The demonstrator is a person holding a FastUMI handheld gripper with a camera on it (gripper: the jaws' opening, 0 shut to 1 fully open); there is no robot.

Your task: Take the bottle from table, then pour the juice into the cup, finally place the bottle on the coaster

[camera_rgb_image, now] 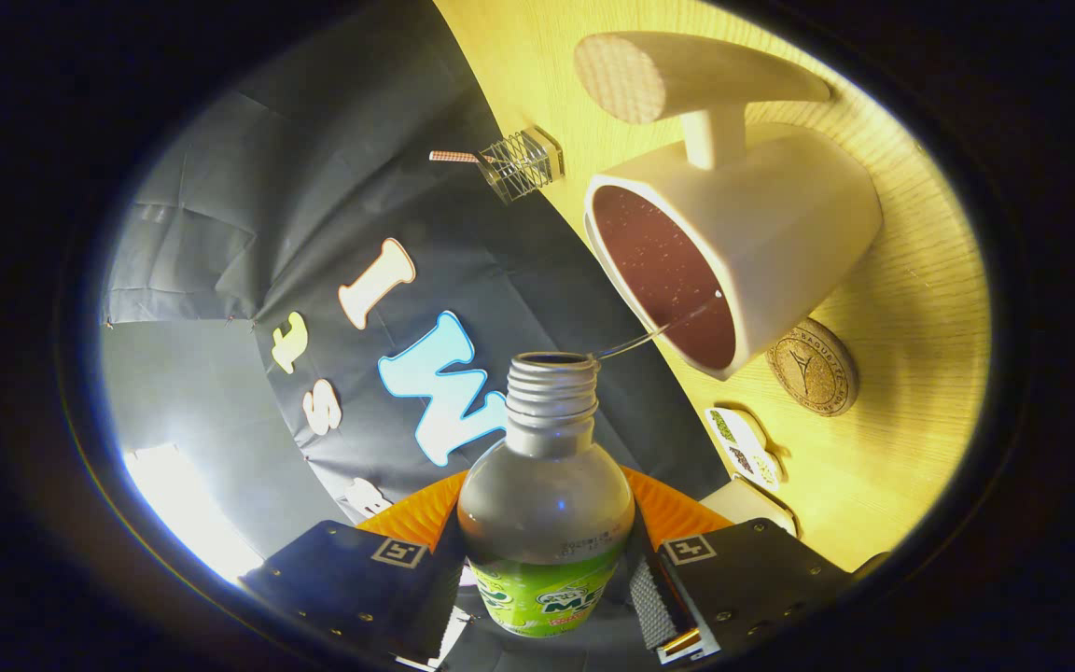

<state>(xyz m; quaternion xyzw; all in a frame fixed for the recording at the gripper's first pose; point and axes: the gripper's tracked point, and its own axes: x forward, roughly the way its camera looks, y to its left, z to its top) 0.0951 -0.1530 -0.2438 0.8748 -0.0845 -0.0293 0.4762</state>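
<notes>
We see the claw [551, 579] closed on the bottle [545, 509], both fingers pressing its sides. The bottle is tilted, and a thin stream runs from its mouth into the cup [761, 243]. The coaster [814, 366] lies on the table [920, 308] just beside the cup.

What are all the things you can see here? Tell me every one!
bottle: one, clear with a green label, cap off, held between the fingers and tipped toward the cup.
juice stream: one, thin and clear, running from the bottle's mouth into the cup.
cup: one, white with a dark reddish inside, on the table just beyond the bottle's mouth.
wooden handle: one, pale wood, fixed to the cup's side.
coaster: one, round, brown, on the table beside the cup.
wire rack: one, metal, at the table's far edge.
table: one, light wood.
tool: one, both fingers pressing the bottle.
</notes>
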